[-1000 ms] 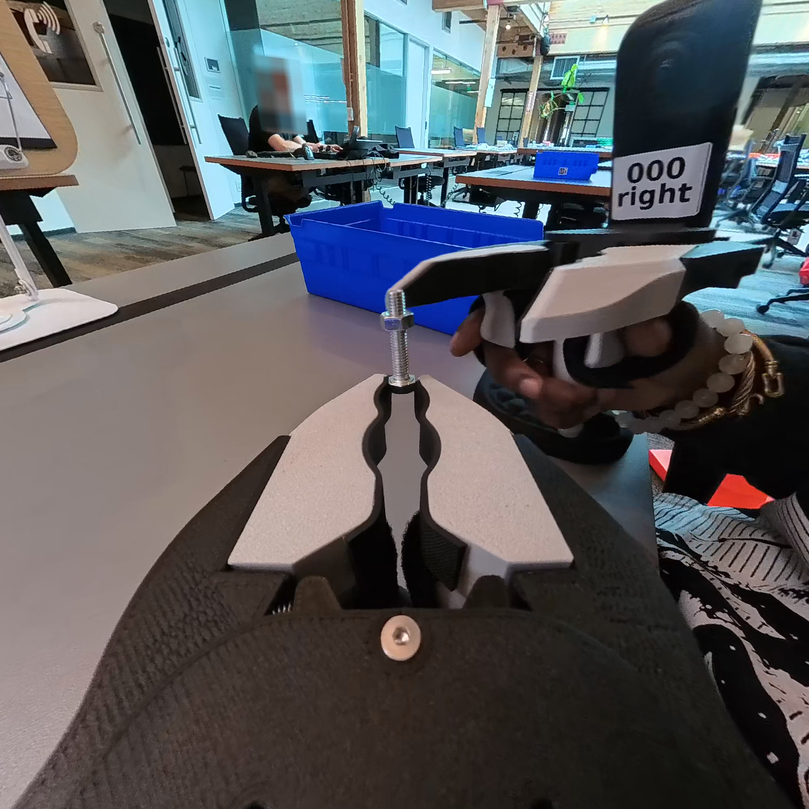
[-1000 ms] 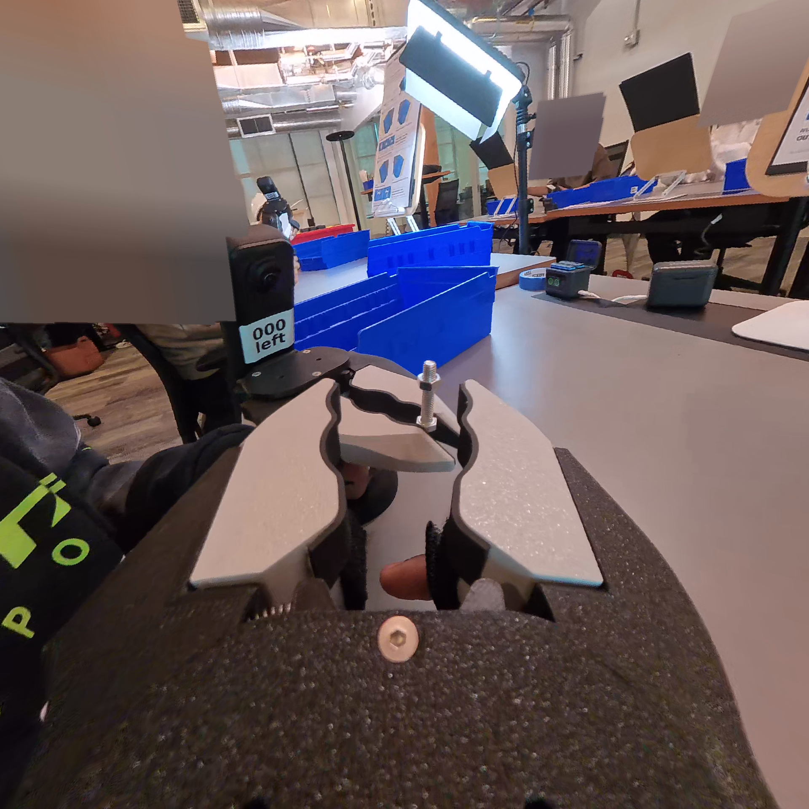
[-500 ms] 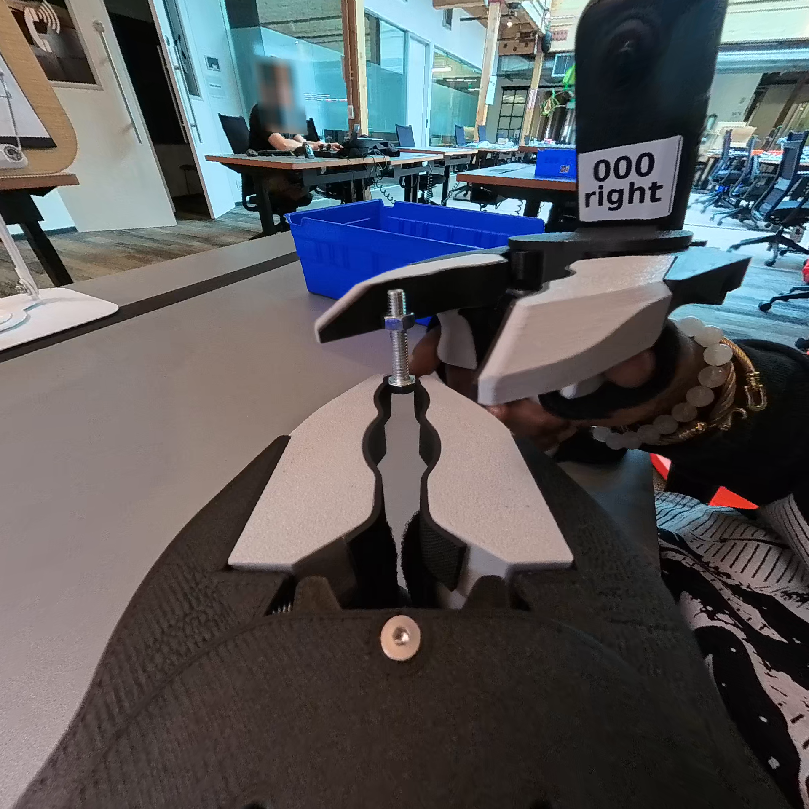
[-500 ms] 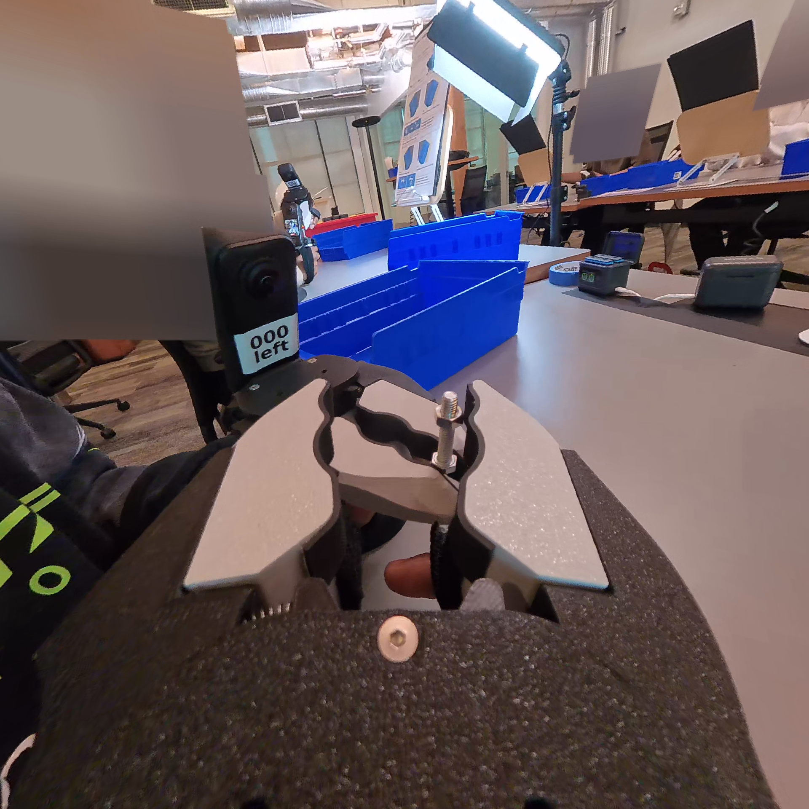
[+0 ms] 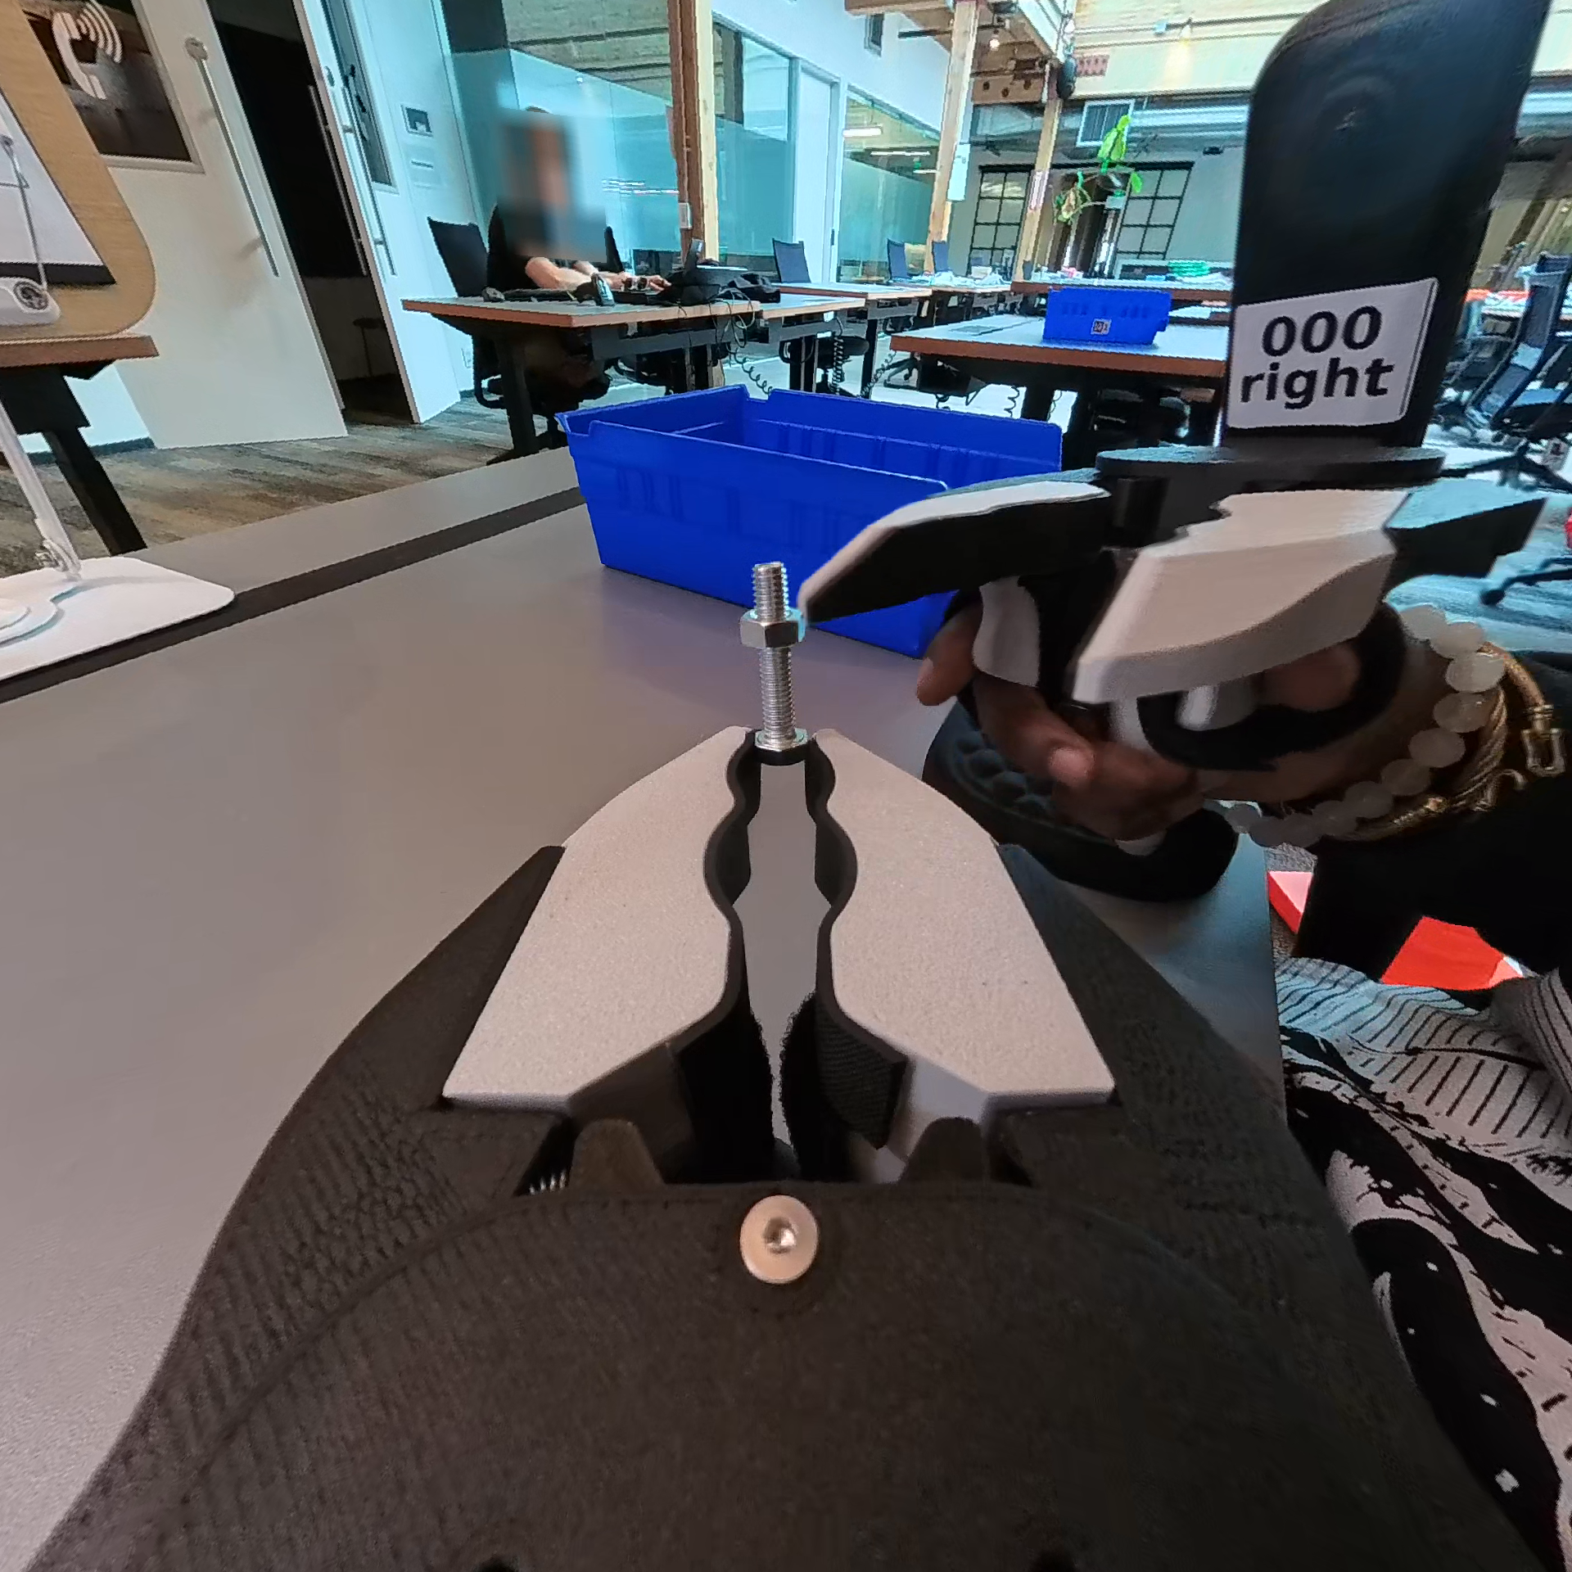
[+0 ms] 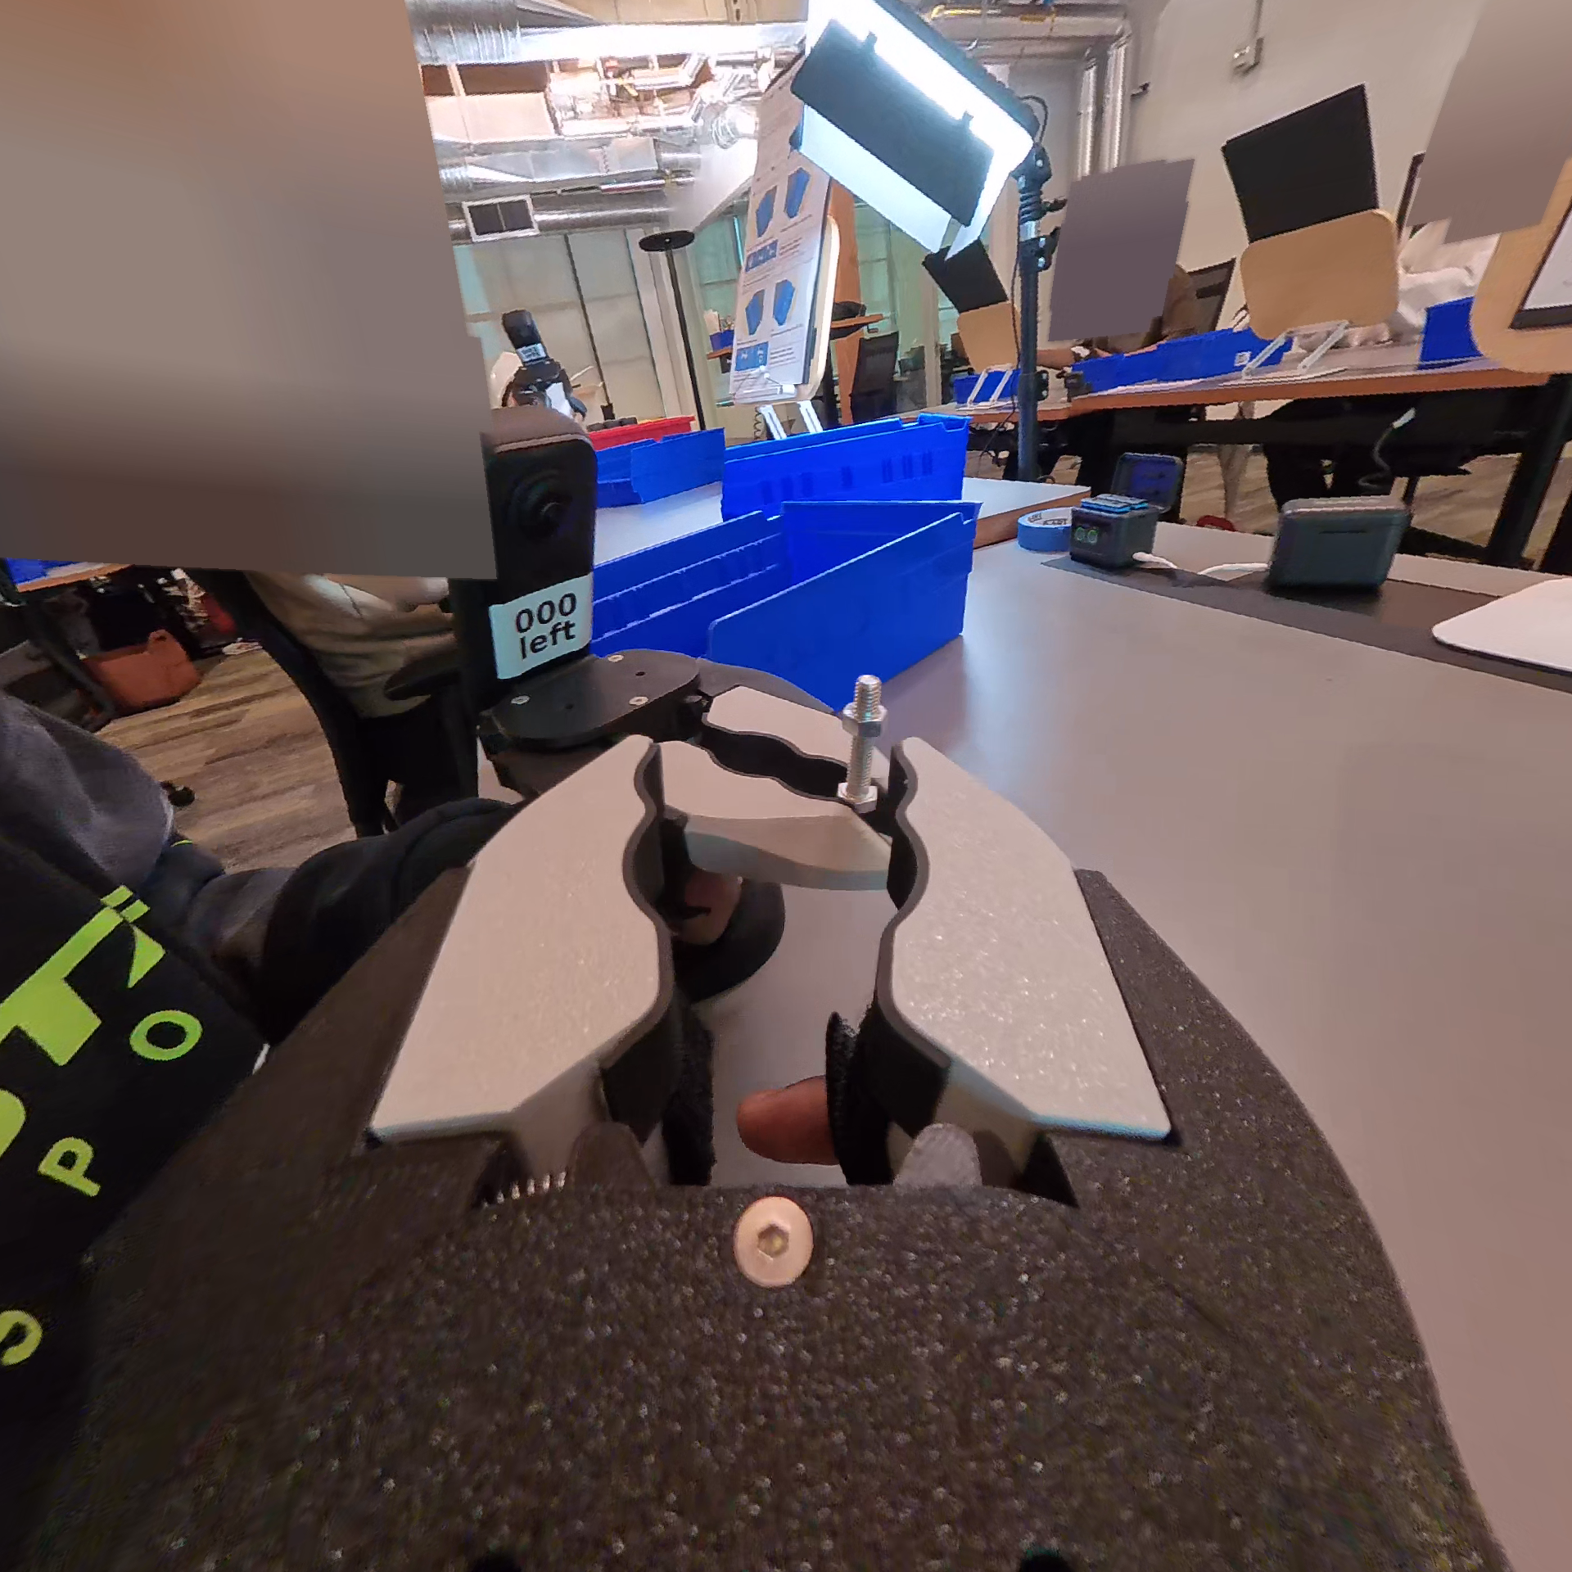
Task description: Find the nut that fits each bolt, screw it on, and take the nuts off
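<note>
- My left tool [image 5: 781, 748] is clamped on the head of a silver bolt [image 5: 772, 680], holding it upright above the grey bench [image 5: 340, 808], threads pointing up.
- A hex nut [image 5: 771, 629] sits high on the shank, a few threads below the tip; I judge this to be the turning step, though which way it should turn I cannot tell.
- My right tool [image 5: 936, 612] stands spread wide, holding nothing, one fingertip [image 5: 817, 600] at the nut's right edge.
- Next, as I judge it: centre the nut between those fingers, close on its flats, and turn without tilting the bolt.
- To the left the bench lies open; behind stands a blue bin [image 5: 766, 476], well apart from the bolt; on the right the bench edge is near, so room there is tighter.
</note>
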`<state>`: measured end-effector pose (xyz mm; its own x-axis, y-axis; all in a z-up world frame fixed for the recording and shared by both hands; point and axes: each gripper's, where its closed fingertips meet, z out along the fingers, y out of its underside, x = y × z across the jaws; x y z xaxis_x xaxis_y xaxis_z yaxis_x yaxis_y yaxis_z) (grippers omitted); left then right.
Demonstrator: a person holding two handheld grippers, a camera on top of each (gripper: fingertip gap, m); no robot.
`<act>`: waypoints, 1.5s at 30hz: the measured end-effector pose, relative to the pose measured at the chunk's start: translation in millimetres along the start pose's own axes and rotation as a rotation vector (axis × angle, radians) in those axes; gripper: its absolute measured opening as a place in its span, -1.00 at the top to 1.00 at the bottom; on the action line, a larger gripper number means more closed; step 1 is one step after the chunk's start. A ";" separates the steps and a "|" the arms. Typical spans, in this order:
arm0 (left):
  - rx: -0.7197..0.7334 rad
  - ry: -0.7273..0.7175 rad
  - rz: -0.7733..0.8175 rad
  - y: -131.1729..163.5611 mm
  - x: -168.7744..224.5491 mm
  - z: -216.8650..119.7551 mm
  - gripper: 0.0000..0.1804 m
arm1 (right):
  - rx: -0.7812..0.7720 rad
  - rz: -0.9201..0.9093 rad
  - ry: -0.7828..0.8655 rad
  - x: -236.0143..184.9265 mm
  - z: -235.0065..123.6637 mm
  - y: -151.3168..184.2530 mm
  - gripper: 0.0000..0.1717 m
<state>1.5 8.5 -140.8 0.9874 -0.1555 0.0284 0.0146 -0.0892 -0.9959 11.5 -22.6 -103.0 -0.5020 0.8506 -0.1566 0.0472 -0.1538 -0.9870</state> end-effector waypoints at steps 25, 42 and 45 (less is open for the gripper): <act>-0.003 -0.002 0.000 0.4 0.1 0.3 0.89 | -0.025 -0.003 -0.022 -1.4 18.9 4.8 0.33; -0.006 -0.001 0.007 0.6 1.0 0.3 0.89 | -0.034 0.016 -0.030 4.7 35.3 6.3 0.28; -0.005 0.000 0.006 0.6 0.9 0.2 0.89 | -0.045 0.002 -0.048 0.5 40.3 6.7 0.28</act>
<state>2.5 8.5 -141.3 0.9876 -0.1556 0.0224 0.0079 -0.0934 -0.9956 -23.3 -43.5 -108.2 -0.5428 0.8249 -0.1579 0.0866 -0.1320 -0.9875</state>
